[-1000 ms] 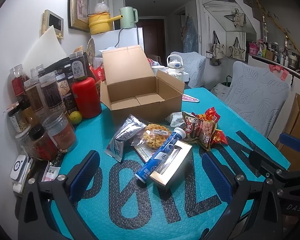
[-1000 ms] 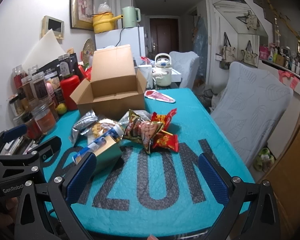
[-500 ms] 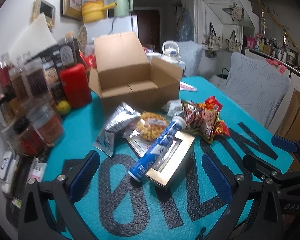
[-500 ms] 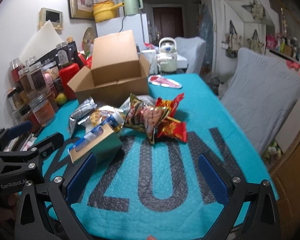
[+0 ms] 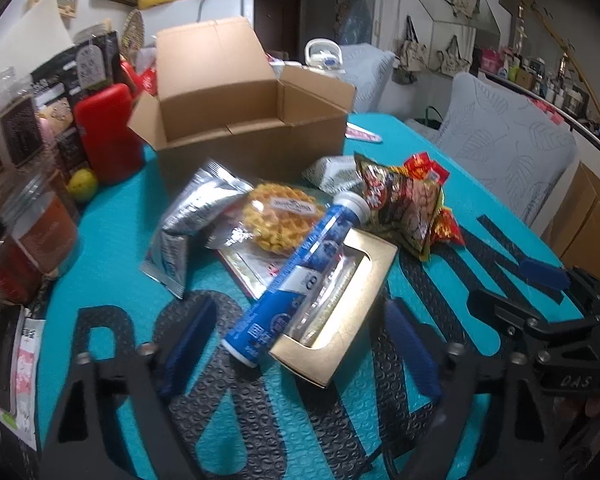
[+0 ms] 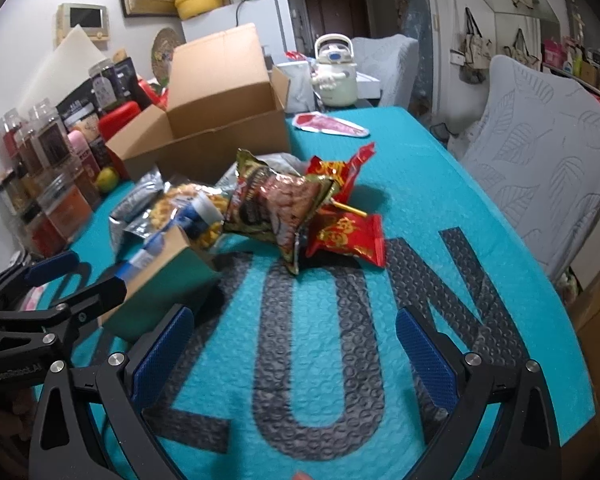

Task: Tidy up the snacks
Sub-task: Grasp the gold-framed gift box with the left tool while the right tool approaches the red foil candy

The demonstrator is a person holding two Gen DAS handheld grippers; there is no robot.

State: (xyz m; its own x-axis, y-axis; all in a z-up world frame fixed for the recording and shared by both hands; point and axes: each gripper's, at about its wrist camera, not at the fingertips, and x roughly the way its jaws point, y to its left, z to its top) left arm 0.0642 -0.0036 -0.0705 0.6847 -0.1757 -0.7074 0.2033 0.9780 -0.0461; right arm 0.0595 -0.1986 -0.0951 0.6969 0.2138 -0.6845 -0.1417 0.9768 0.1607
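The teal table mat (image 6: pixel 440 184) carries large dark letters, with "ZON" readable in the right wrist view. The right gripper (image 5: pixel 548 320) body is embossed "DAS". Snack-packet print is too blurred to read.

Teal bubble-textured mat (image 5: pixel 112 240) with big black letters; blue-and-white tube (image 5: pixel 296 276) at twelve o'clock, gold windowed box (image 5: pixel 336 348) beside it, golden waffle (image 5: pixel 280 220), silver pouch (image 5: pixel 192 220), red packets (image 6: pixel 344 236), brown cardboard box (image 5: pixel 252 148).

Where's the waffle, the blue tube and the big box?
waffle (image 5: pixel 279 216), left wrist view, middle of its wrapper label.
blue tube (image 5: pixel 292 280), left wrist view, mid-body.
box (image 5: pixel 252 152), left wrist view, front wall.
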